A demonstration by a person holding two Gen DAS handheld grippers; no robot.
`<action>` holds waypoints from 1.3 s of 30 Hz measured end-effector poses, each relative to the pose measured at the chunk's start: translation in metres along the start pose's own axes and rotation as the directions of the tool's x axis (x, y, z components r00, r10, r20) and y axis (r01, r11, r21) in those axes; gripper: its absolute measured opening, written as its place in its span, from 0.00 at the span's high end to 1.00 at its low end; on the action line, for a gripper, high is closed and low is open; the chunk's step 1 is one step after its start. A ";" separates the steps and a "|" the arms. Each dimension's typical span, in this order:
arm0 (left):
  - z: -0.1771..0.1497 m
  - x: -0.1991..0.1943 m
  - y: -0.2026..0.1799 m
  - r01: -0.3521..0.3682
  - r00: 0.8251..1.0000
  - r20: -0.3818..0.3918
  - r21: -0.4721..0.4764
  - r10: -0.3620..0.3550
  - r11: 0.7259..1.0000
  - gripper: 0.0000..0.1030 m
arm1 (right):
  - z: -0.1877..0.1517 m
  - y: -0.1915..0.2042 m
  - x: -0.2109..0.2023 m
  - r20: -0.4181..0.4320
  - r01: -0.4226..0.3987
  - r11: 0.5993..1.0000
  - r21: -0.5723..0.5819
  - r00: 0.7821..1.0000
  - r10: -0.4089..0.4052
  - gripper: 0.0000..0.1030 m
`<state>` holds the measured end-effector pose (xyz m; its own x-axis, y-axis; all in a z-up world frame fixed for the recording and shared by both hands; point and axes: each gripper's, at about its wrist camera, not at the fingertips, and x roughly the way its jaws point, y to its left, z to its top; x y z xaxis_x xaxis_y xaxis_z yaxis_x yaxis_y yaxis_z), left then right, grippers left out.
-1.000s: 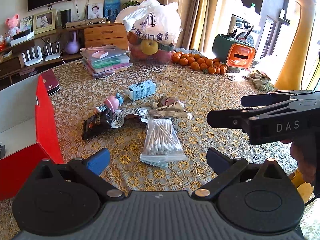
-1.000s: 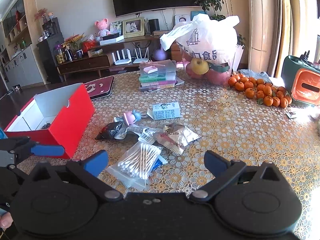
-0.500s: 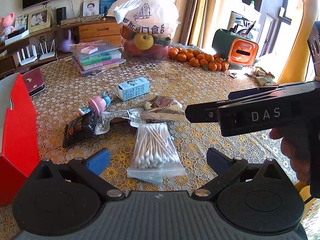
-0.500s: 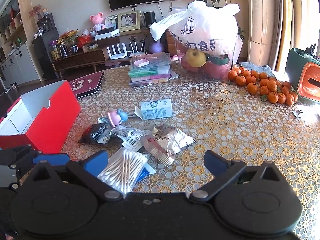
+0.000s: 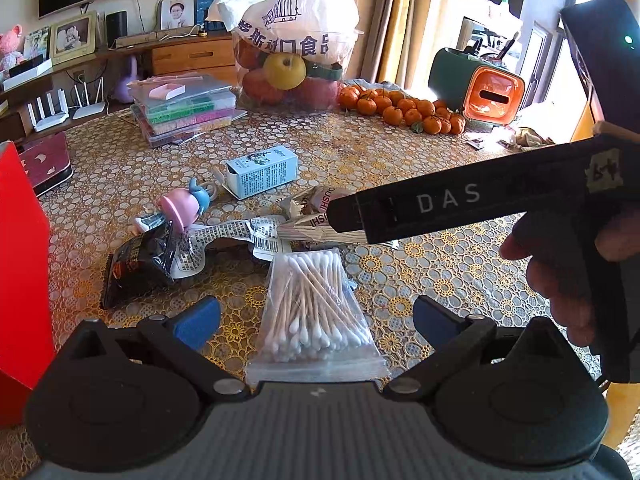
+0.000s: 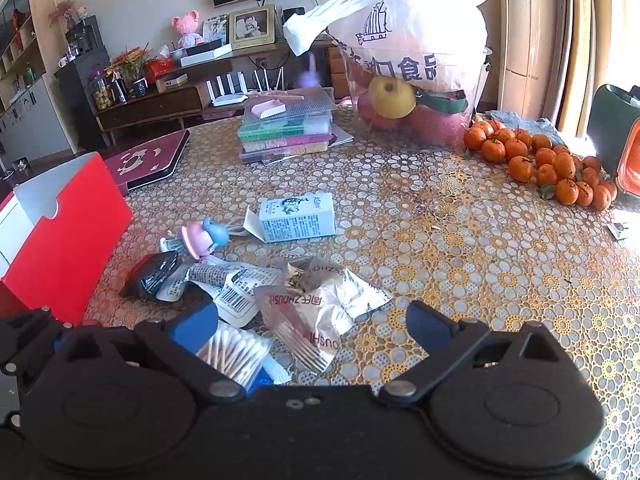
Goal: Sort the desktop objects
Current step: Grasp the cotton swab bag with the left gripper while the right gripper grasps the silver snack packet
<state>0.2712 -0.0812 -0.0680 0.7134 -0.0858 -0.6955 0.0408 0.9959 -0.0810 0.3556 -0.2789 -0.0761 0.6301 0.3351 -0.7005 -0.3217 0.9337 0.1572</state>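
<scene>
Cotton swabs (image 5: 314, 308) in their clear bag lie on the patterned tablecloth (image 5: 440, 280) straight ahead of your left gripper (image 5: 316, 316), whose jaws are spread wide and hold nothing. Your right gripper (image 6: 312, 326), equally wide and empty, hangs over the silver snack packet (image 6: 316, 308) and, seen from the left, crosses above the pile. Crowding the swabs are a black packet (image 5: 136, 264), a printed wrapper (image 5: 228, 236), a pink toy (image 5: 182, 208) and a blue carton (image 5: 262, 170). On the left stands the red box (image 6: 68, 232).
</scene>
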 end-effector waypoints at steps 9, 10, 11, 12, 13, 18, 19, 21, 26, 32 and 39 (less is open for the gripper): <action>-0.001 0.017 0.002 -0.015 1.000 -0.005 -0.009 0.015 1.000 0.00 | 0.006 -0.008 0.025 -0.007 0.014 0.999 0.040 1.000 -0.014 0.06; -0.001 0.018 0.002 -0.018 1.000 -0.006 -0.009 0.018 1.000 0.01 | 0.007 -0.009 0.028 -0.008 0.015 0.999 0.039 1.000 -0.015 0.06; -0.001 0.020 0.002 -0.021 1.000 -0.006 -0.008 0.021 1.000 0.01 | 0.007 -0.009 0.030 -0.009 0.018 0.999 0.037 1.000 -0.018 0.06; -0.001 0.021 0.002 -0.024 1.000 -0.007 -0.007 0.024 1.000 0.01 | 0.007 -0.009 0.032 -0.010 0.018 0.999 0.037 1.000 -0.018 0.06; -0.002 0.022 0.002 -0.025 1.000 -0.007 -0.007 0.025 1.000 0.01 | 0.007 -0.009 0.033 -0.010 0.017 0.999 0.038 1.000 -0.017 0.06; -0.002 0.024 0.002 -0.030 1.000 0.001 -0.003 0.030 1.000 0.01 | 0.009 -0.010 0.041 -0.020 0.019 0.999 0.047 1.000 -0.018 0.15; -0.002 0.025 0.002 -0.028 1.000 0.000 -0.001 0.028 1.000 0.01 | 0.009 -0.010 0.043 -0.024 0.019 0.999 0.050 1.000 -0.018 0.15; -0.002 0.026 0.002 -0.022 1.000 -0.005 -0.005 0.022 1.000 0.02 | 0.009 -0.010 0.046 -0.030 0.019 0.998 0.051 0.999 -0.018 0.19; -0.003 0.027 0.001 -0.032 0.999 0.000 0.000 0.032 0.999 0.07 | 0.008 -0.011 0.050 -0.037 0.013 0.998 0.064 0.999 -0.010 0.21; -0.004 0.029 0.000 -0.040 0.999 -0.007 0.003 0.040 0.999 0.14 | 0.006 -0.009 0.051 -0.036 0.000 0.998 0.067 0.999 0.002 0.26; -0.006 0.032 0.001 -0.044 0.999 -0.016 -0.003 0.044 0.999 0.24 | 0.005 -0.005 0.048 -0.034 -0.011 0.999 0.042 0.999 0.012 0.38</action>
<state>0.2905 -0.0836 -0.0947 0.7031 -0.0427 -0.7098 0.0073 0.9986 -0.0529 0.3908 -0.2666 -0.1064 0.6016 0.3421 -0.7218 -0.2988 0.9344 0.1939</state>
